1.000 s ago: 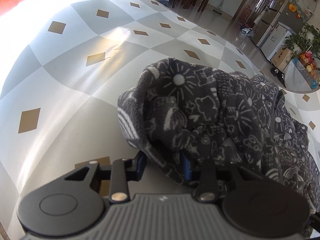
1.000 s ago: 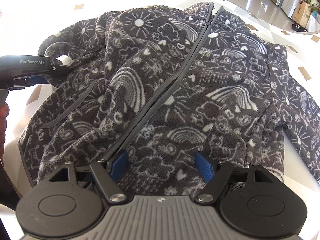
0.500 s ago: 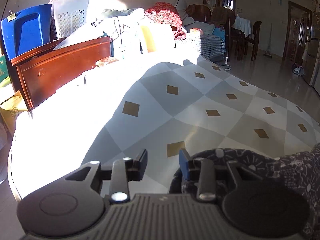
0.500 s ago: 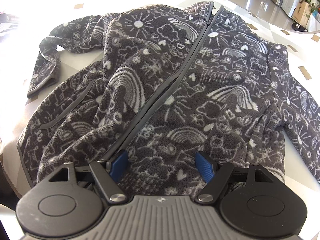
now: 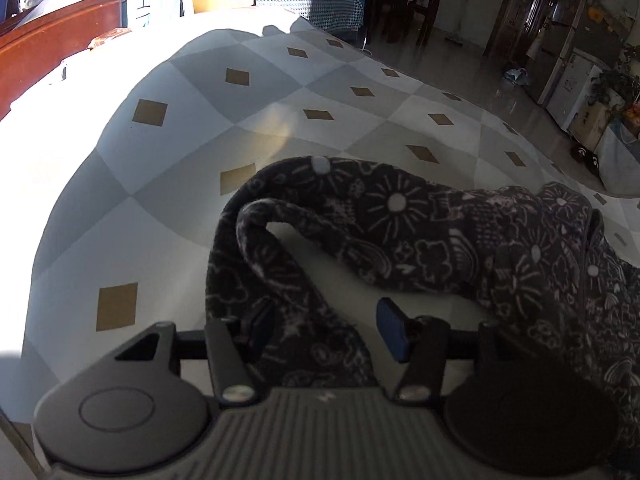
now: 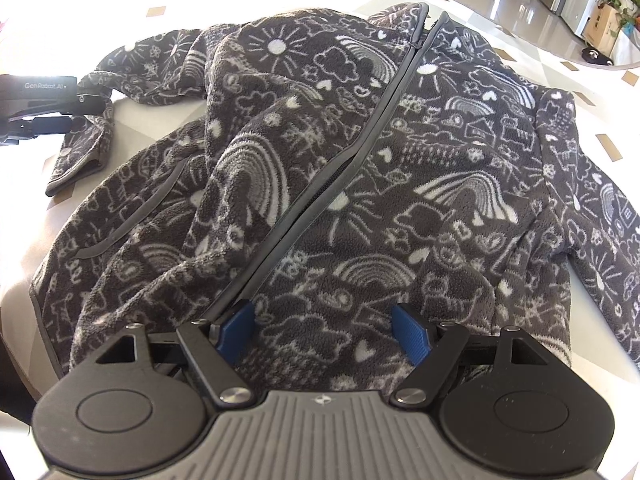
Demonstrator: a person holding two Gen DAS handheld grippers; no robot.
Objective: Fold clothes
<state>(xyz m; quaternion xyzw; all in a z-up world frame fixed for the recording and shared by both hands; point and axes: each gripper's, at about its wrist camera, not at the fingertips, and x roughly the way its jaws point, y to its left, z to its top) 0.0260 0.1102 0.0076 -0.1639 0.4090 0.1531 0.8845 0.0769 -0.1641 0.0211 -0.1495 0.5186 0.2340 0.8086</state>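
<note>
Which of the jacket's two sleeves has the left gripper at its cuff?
The bent sleeve at the left of the right wrist view; the left gripper sits at its cuff. The other sleeve lies straight, with no gripper near.

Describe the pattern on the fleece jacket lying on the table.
Dark grey fleece jacket covered in white doodles: suns, rainbows, clouds, hearts. Clearest in the right wrist view.

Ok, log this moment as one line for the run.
stage: sleeve fold | left gripper: jaws just been opening, sleeve between, unpressed | right gripper: open over jacket hem | jacket flat, zipped
</note>
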